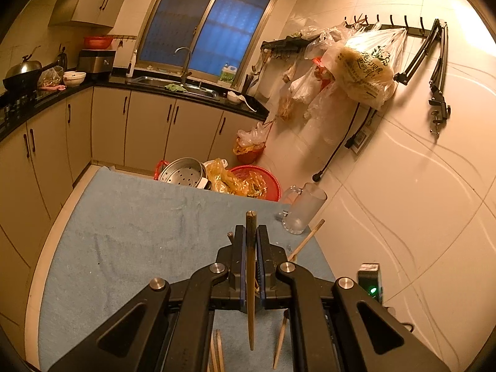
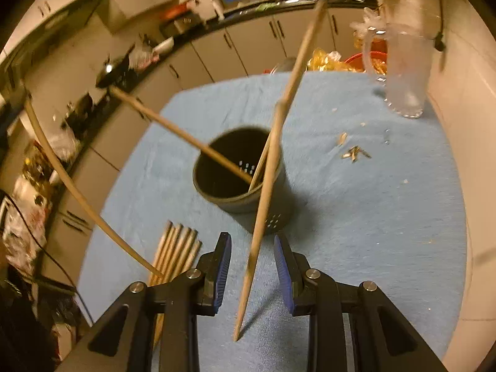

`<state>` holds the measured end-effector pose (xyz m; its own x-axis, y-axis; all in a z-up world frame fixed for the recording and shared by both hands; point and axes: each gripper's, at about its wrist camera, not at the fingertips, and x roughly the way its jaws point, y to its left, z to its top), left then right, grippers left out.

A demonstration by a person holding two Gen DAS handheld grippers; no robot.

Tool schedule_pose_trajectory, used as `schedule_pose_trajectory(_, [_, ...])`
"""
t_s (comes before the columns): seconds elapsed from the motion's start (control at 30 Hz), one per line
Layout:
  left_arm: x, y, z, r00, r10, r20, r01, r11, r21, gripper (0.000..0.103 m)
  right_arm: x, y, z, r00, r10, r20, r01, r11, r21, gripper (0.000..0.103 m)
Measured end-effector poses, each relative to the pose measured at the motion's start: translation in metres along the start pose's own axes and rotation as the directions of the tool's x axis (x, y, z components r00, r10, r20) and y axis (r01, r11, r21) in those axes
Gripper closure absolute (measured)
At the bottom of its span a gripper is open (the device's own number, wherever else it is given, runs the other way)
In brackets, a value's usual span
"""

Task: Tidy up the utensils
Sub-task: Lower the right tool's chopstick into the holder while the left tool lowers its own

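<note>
- Your left claw (image 1: pixel 250 249) is clenched on a dark chopstick (image 1: pixel 250 279), gripped mid-length, tip poking up past the pads, tail hanging toward the blue tabletop (image 1: pixel 130 235).
- Your right claw (image 2: pixel 252 266) is spread wide, gripping nothing; a pale chopstick (image 2: pixel 266 198) stands slanted in the gap, touching neither pad as far as I can tell, its lower tip down at the cloth.
- Just beyond sits the dark perforated holder (image 2: pixel 238 170), two sticks already leaning inside; a loose bundle of chopsticks (image 2: pixel 178 252) lies to its left.
- Risk: that free-standing stick looks unsupported, so it could topple and roll off the edge.
- Risk: swing your left stick in carelessly and you may knock the leaning ones, or tip the holder.
- The glass mug (image 2: pixel 403 71) stands near the far corner; a wide sweep could clip it.
- Writing: the hanging plastic bag (image 1: pixel 369 68) carries printed characters, too blurred to read.
</note>
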<state>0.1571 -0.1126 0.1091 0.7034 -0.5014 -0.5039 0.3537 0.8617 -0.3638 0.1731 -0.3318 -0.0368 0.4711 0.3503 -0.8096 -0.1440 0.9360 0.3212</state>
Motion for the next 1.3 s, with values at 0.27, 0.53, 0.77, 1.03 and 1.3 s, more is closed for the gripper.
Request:
schedule_pose_trajectory(0.27, [0.0, 0.0, 0.001, 1.0, 0.008, 0.002, -0.008, 1.0, -0.001, 0.097, 0.009, 0.006, 0.002, 1.0, -0.029, 0.007, 0.03, 0.999, -0.022, 0.074])
schedule_pose_trajectory(0.53, [0.005, -0.001, 0.0, 1.0, -0.001, -0.004, 0.001, 1.0, -0.013, 0.097, -0.022, 0.013, -0.005, 0.993, -0.044, 0.109, 0.052, 0.996, -0.071, 0.095])
schedule_pose_trajectory(0.77, [0.002, -0.01, 0.005, 1.0, -0.019, 0.024, 0.019, 1.0, -0.017, 0.097, -0.075, 0.029, -0.012, 0.961, -0.028, 0.275, 0.06, 0.992, -0.109, 0.095])
schedule_pose_trajectory(1.03, [0.0, -0.029, 0.027, 0.994, -0.014, 0.111, 0.014, 1.0, 0.003, 0.097, -0.134, 0.05, -0.009, 0.848, -0.002, 0.529, 0.081, 0.989, -0.126, 0.095])
schedule_pose_trajectory(1.3, [0.022, -0.032, 0.035, 0.985, 0.003, 0.173, 0.001, 1.0, -0.021, 0.097, -0.134, 0.047, 0.014, 0.766, -0.043, 0.641, 0.09, 0.995, -0.04, 0.095])
